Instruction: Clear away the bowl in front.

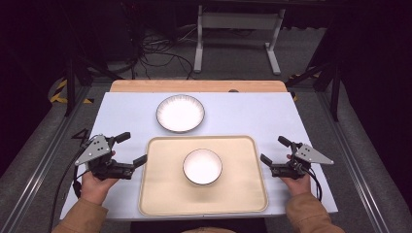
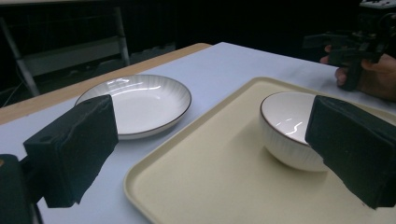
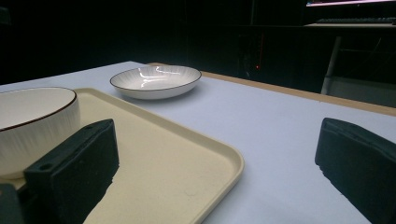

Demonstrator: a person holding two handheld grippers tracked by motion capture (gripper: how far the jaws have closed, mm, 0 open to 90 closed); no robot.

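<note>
A white bowl point(image 1: 202, 166) with a dark rim sits in the middle of a cream tray point(image 1: 155, 194). A white ribbed plate point(image 1: 180, 113) lies on the pale table behind the tray. My left gripper point(image 1: 135, 147) is held at the tray's left edge, jaws wide apart with nothing between them. My right gripper point(image 1: 272, 149) is held just off the tray's right edge, also open and empty. In the left gripper view, the plate point(image 2: 140, 102), the tray point(image 2: 201, 177) and the bowl point(image 2: 285, 126) lie ahead. The right gripper view has the bowl point(image 3: 32, 121), the tray point(image 3: 187, 154) and the plate point(image 3: 156, 80).
The table top point(image 1: 243, 116) is pale blue with a wooden strip point(image 1: 194, 86) along its far edge. A metal stand point(image 1: 238, 29) and cables lie on the dark floor beyond. Bare table surface flanks the tray and the plate.
</note>
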